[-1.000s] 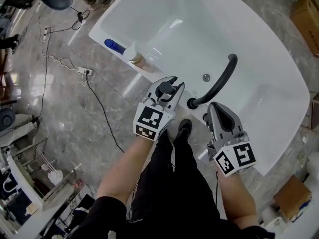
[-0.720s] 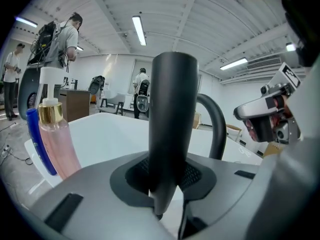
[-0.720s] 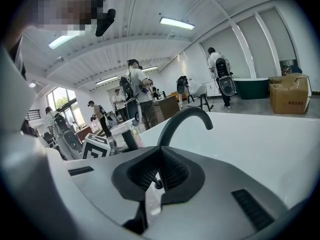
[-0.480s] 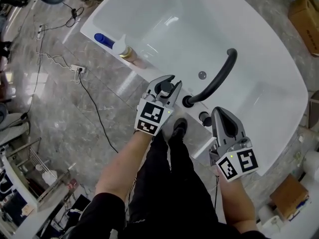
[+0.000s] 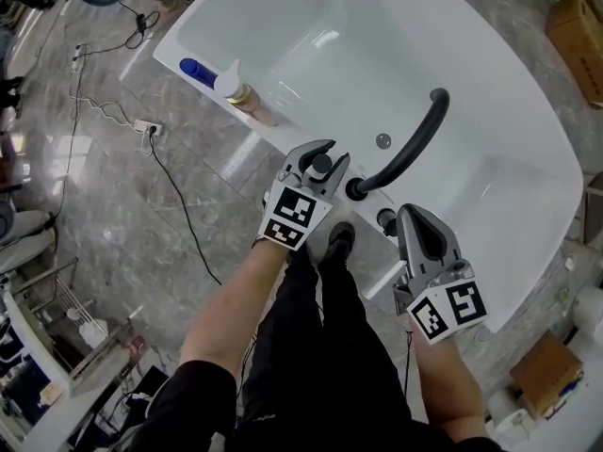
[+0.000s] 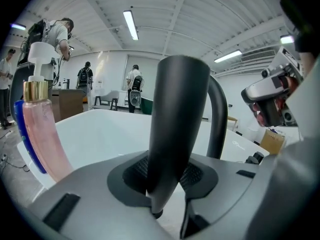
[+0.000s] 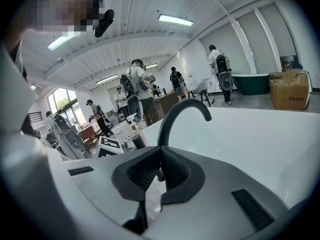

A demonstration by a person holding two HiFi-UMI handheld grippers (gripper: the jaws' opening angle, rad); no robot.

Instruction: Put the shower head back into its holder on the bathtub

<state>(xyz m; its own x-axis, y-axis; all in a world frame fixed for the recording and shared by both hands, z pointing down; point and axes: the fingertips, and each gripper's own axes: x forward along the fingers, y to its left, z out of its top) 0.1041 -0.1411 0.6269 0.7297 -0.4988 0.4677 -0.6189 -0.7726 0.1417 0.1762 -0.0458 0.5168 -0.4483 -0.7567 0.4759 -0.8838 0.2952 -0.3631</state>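
Shower head [image 6: 176,129] is upright at the near rim of the bathtub [image 5: 311,55], just left of the black spout [image 5: 415,149], with its handle between the fingers of the left gripper [image 5: 321,161]. Those fingers have just been opening. The handle is between them, and the pads look slack on it rather than clamped, with a thin gap on the right near the lower end. The tip sits at a small dark socket [image 6: 156,214], probably the holder; how deep it is seated is hidden by the fingers, but my read is in or nearly in. Right gripper [image 5: 416,217] hovers over the rim by the knob [image 5: 385,220], fingers closed on nothing. Handling, as judgement: it's a rigid one-piece body, smooth matte black, so no give under the pads. It's likely light but top-heavy, with the round head above the grip. The handle tapers downward, so a squeeze low on it would tend to push it up and out. Best hold is the straight mid-section above the taper, pads square on opposite sides, tip left free for the socket. The finish looks low-friction, so it could twist in a loose grip. No hose in view, so any drag from one is unknown. If it leans once free, re-grip mid-handle and press straight down.
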